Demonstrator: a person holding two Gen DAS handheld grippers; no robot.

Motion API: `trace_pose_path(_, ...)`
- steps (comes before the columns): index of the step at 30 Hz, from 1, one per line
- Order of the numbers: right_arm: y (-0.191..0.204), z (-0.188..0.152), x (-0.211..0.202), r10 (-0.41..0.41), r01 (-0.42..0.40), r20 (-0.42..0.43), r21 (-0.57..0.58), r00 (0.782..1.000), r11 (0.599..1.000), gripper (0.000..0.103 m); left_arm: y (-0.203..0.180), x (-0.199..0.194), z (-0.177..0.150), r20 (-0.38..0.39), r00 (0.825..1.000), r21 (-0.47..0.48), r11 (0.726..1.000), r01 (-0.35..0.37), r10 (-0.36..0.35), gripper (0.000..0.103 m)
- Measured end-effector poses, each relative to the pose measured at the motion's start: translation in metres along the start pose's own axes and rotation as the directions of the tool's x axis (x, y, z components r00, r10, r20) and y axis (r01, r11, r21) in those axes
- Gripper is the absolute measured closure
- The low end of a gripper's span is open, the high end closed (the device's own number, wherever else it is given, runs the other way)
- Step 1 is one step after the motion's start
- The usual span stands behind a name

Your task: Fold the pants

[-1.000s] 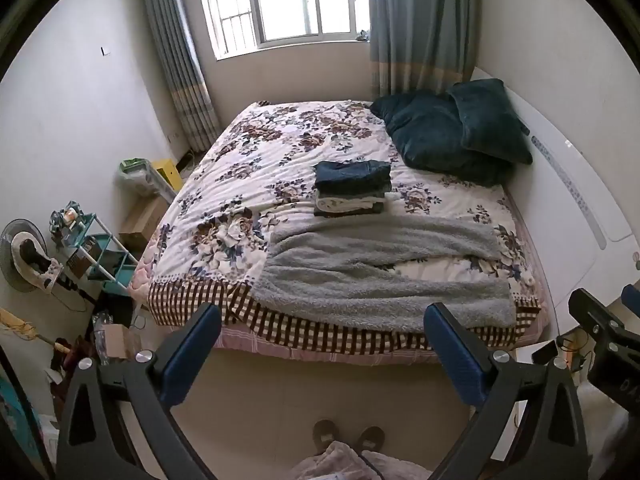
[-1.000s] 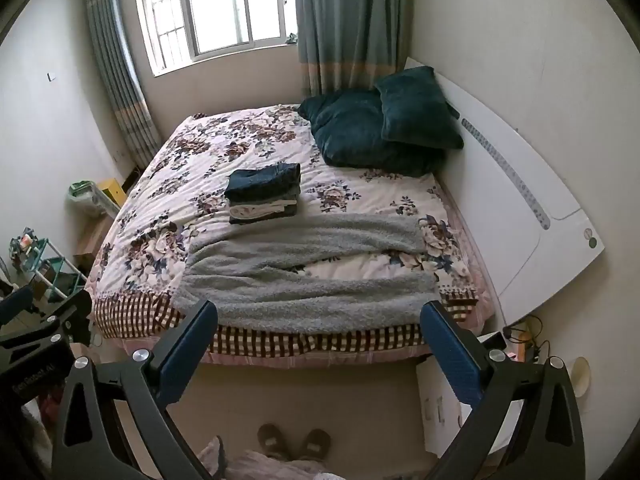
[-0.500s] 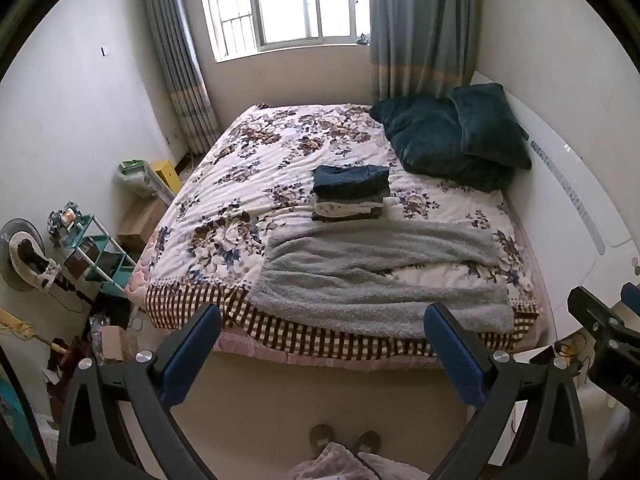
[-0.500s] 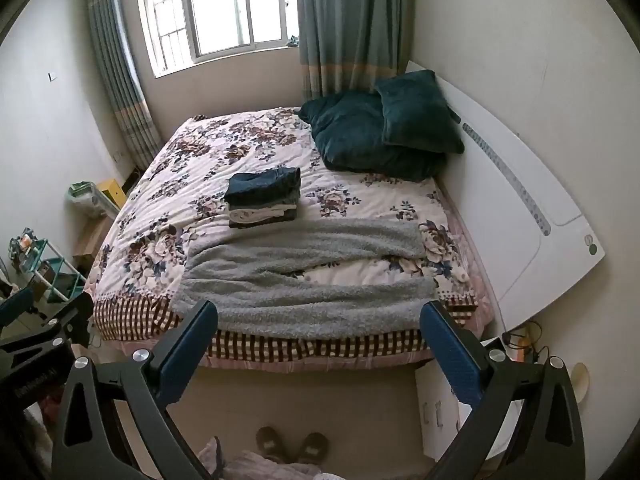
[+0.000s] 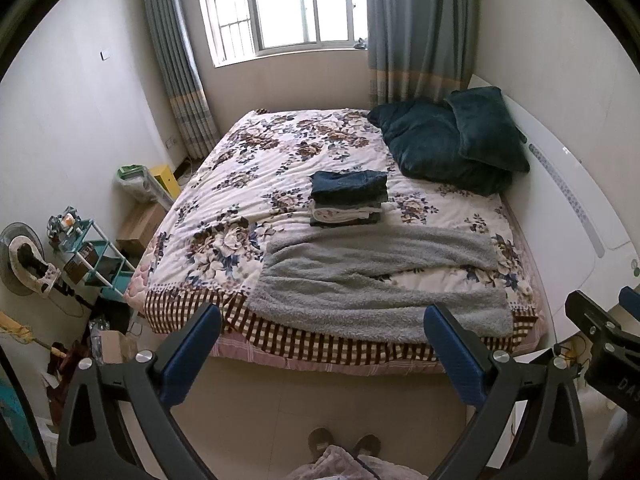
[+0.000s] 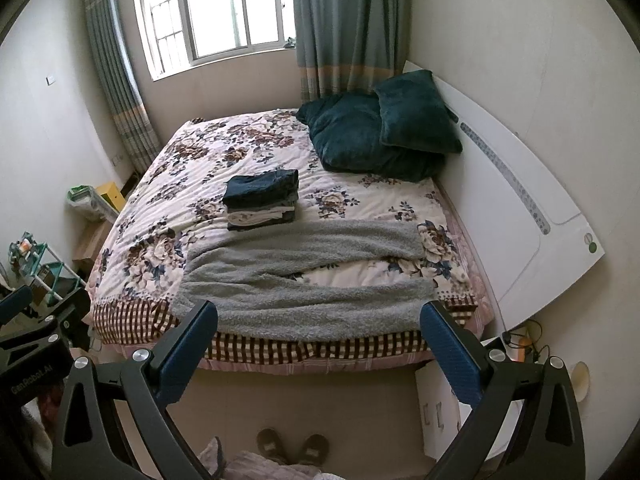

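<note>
**Grey pants spread on bed, both claws wide apart and empty**

Left wrist view: Left claw (image 5: 320, 350) held over bare floor short of the bed (image 5: 280, 168), blue fingers (image 5: 192, 354) far apart, nothing between them. Grey fleece pants (image 5: 372, 280) laid flat across the near end of the bed, waist toward the left corner, two legs stretched rightward with a strip of floral quilt showing between them; near edge just at the checked border. Stack of folded clothes (image 5: 349, 198) just beyond the pants, mid-bed, dark denim on top. Two dark teal pillows (image 5: 448, 144) at the far right of the bed against the white headboard (image 5: 580, 216). Slippered feet (image 5: 344, 442) on the floor below the bed's near edge. Part of the right claw (image 5: 612, 340) visible right of the bed.

Right wrist view: Right claw (image 6: 318, 348) likewise short of the bed (image 6: 240, 148), fingers (image 6: 450, 354) spread wide, empty. Pants (image 6: 304, 280) on the bed's near end, folded stack (image 6: 262, 200) just behind them, pillows (image 6: 380, 136) at the far right corner. Part of the left claw (image 6: 36, 328) left of the bed.
</note>
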State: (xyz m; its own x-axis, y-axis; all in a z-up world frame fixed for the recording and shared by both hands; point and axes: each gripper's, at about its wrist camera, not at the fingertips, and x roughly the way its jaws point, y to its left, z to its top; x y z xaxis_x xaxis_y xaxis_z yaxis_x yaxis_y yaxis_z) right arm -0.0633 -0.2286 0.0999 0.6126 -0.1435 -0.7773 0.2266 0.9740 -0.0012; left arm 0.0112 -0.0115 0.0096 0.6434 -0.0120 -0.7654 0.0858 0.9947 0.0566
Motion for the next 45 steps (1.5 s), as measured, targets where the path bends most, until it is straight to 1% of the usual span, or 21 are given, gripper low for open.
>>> trace_pose_path(11,-0.001,0.001,0.0,0.002,-0.002,0.002,0.001,1.0,1.0,0.0,-0.003,-0.003,0.004,0.007,1.0,0.004,1.0,-0.003,0.003,0.0)
trace_pose_path(18,0.0,0.001,0.0,0.003,-0.003,0.003,0.001,1.0,1.0,0.0,-0.002,-0.004,0.002,0.01,1.0,0.008,1.0,-0.002,0.002,0.0)
trace_pose_path(26,-0.001,-0.006,0.0,0.002,-0.002,0.005,0.002,1.0,1.0,0.0,-0.008,-0.005,0.014,0.018,1.0,0.012,1.0,-0.004,0.003,0.0)
trace_pose_path(27,0.003,0.01,0.0,0.002,-0.003,0.005,0.003,1.0,1.0,0.0,-0.008,-0.005,0.015,0.018,1.0,0.013,1.0,-0.003,0.003,0.0)
trace_pose_path(28,0.003,0.013,0.0,0.003,-0.003,0.005,0.005,1.0,1.0,0.0,-0.009,-0.004,0.017,0.019,1.0,0.014,1.0,-0.003,0.003,0.0)
trace_pose_path(35,0.003,0.008,0.001,0.002,-0.002,0.005,0.002,1.0,1.0,0.0,-0.009,-0.006,0.014,0.019,1.0,0.011,1.0,-0.004,0.003,0.0)
trace_pose_path(39,0.002,0.019,0.0,0.004,-0.004,0.004,0.002,1.0,1.0,0.0,-0.009,-0.006,0.014,0.021,1.0,0.012,1.0,-0.005,0.004,0.0)
trace_pose_path(42,0.002,0.015,0.0,0.004,-0.004,0.005,0.003,1.0,1.0,0.0,-0.009,-0.006,0.013,0.021,1.0,0.011,1.0,-0.005,0.005,0.0)
trace_pose_path(45,0.002,0.019,0.0,0.006,-0.006,0.005,0.003,1.0,1.0,0.0,-0.01,-0.006,0.013,0.022,1.0,0.011,1.0,-0.006,0.005,0.0)
